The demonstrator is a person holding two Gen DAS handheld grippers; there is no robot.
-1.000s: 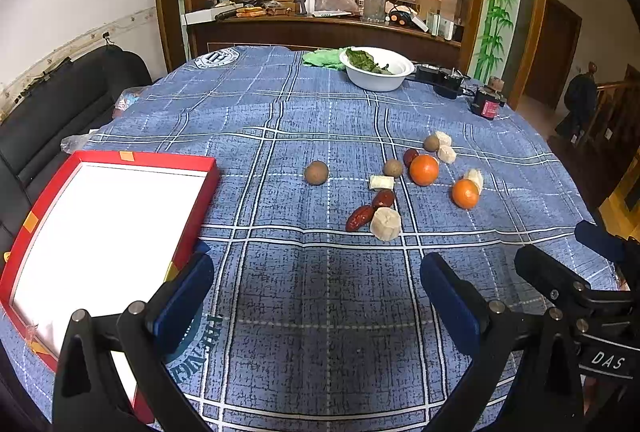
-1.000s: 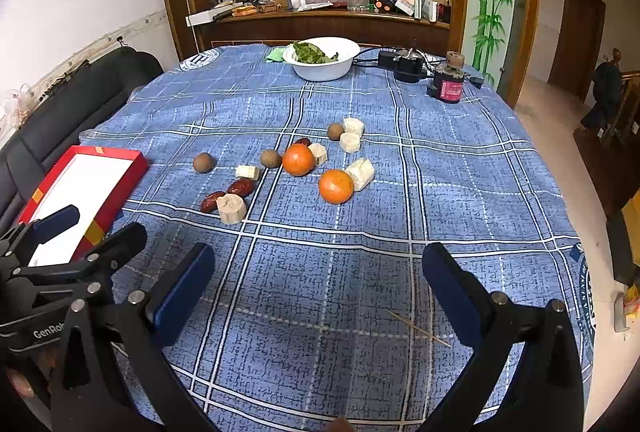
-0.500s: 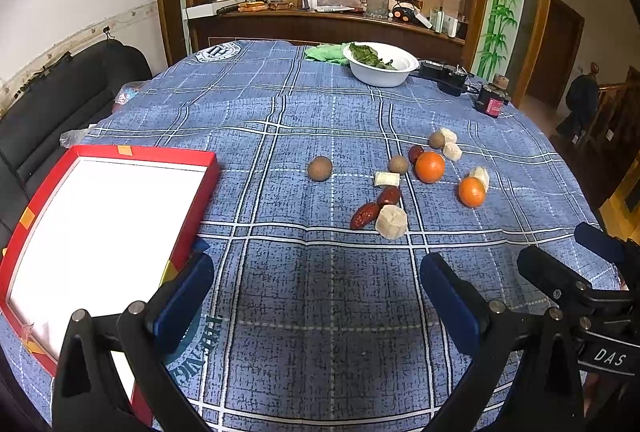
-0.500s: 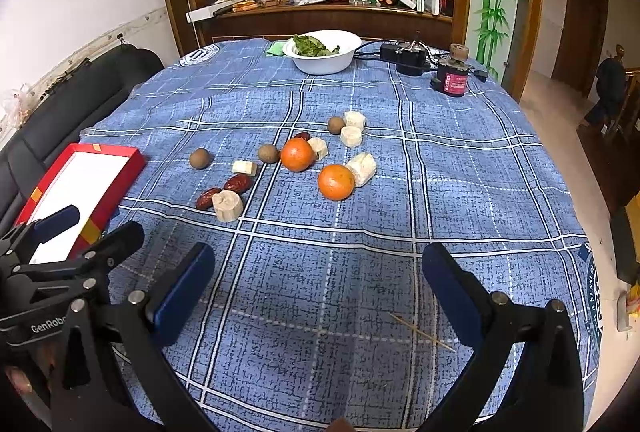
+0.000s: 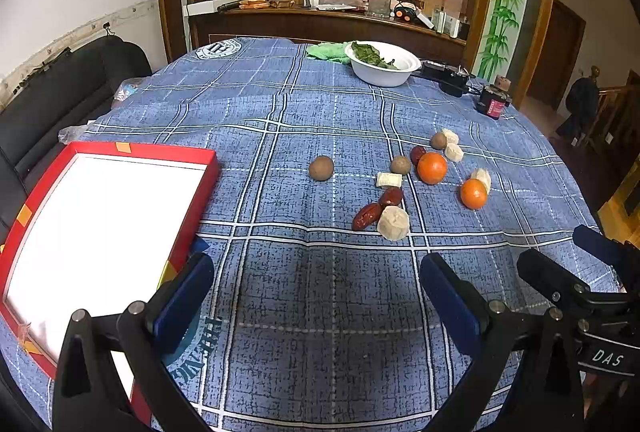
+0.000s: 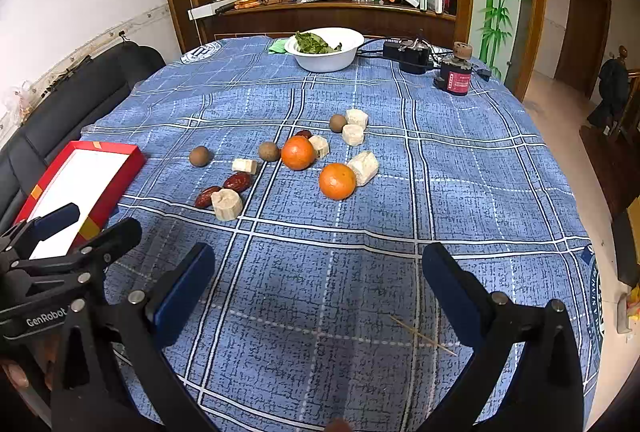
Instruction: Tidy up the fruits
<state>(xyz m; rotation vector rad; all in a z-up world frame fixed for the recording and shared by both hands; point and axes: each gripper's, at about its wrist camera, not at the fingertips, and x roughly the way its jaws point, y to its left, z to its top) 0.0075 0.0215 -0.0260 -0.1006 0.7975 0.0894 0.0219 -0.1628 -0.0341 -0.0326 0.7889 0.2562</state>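
Fruits lie scattered mid-table: two oranges (image 6: 337, 181) (image 6: 297, 152), brown round fruits (image 6: 199, 156), red dates (image 6: 237, 181) and pale chunks (image 6: 226, 205). They also show in the left wrist view, with an orange (image 5: 473, 193) and a brown fruit (image 5: 321, 168). A red-rimmed white tray (image 5: 96, 228) sits at the left, also seen in the right wrist view (image 6: 80, 184). My left gripper (image 5: 316, 296) is open and empty beside the tray. My right gripper (image 6: 318, 288) is open and empty, short of the fruits.
A white bowl of greens (image 6: 325, 49) stands at the far side, with a black device (image 6: 407, 53) and a red-labelled jar (image 6: 456, 76) to its right. A thin stick (image 6: 424, 335) lies on the blue checked cloth (image 6: 460, 192). A black sofa (image 5: 60, 100) is to the left.
Both grippers moved forward a little toward the fruits, which look slightly nearer and lower in view. Jaws stayed open.
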